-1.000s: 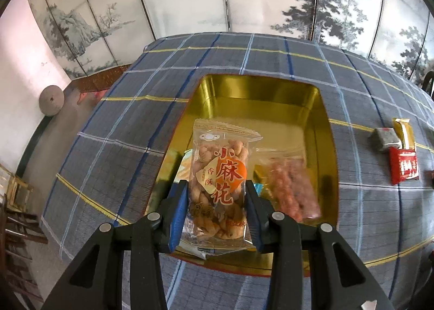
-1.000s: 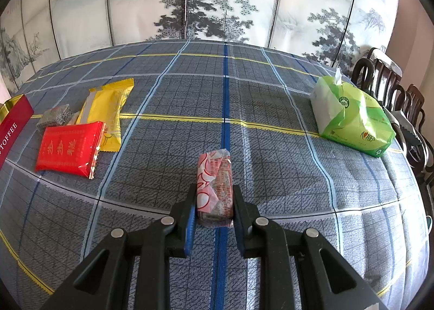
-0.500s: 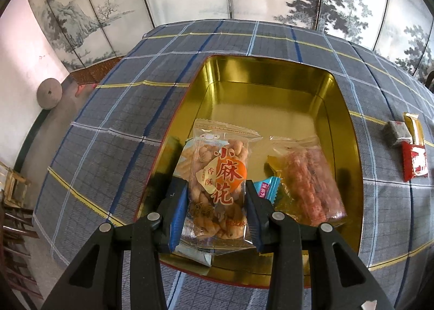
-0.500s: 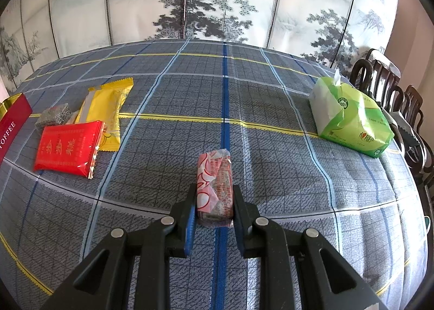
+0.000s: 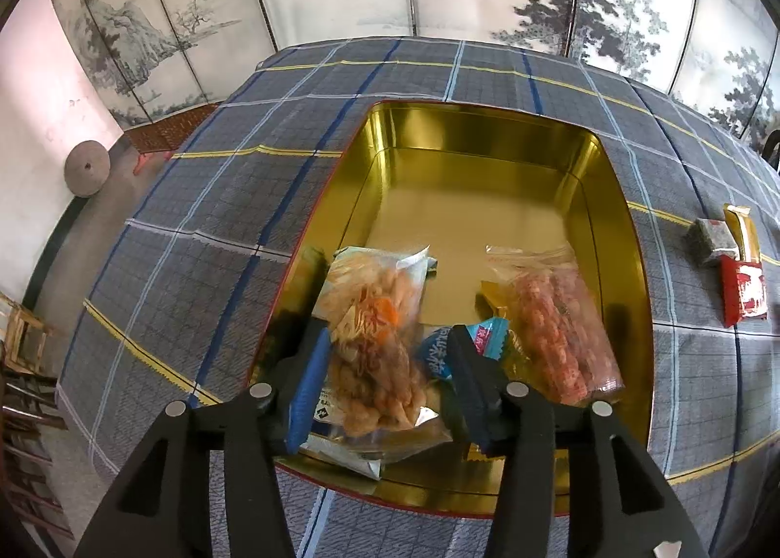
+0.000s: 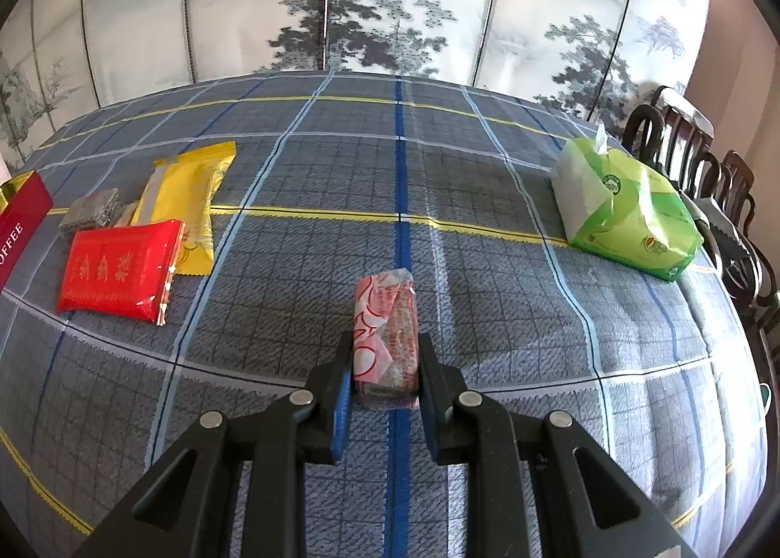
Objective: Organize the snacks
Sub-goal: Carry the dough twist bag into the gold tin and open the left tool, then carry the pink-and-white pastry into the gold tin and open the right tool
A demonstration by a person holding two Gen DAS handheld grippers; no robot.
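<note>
Left gripper [image 5: 387, 377] angled steeply down over the near end of the gold tin [image 5: 487, 168], jaws just been opening, now parted wider than half a second ago. Bag of fried dough twists [image 5: 375, 343] between them, blurred, apparently slipping free, left pad maybe still brushing it. Bag of reddish snacks [image 5: 555, 324] lying in the tin just right of the claw. Right gripper [image 6: 385, 377] tilted down over the checked tablecloth [image 6: 487, 265], not budged, clamped tight on a pink-wrapped snack bar [image 6: 387, 338]. Red packet [image 6: 119, 272] and yellow packet [image 6: 190, 202] well off to its left.
</note>
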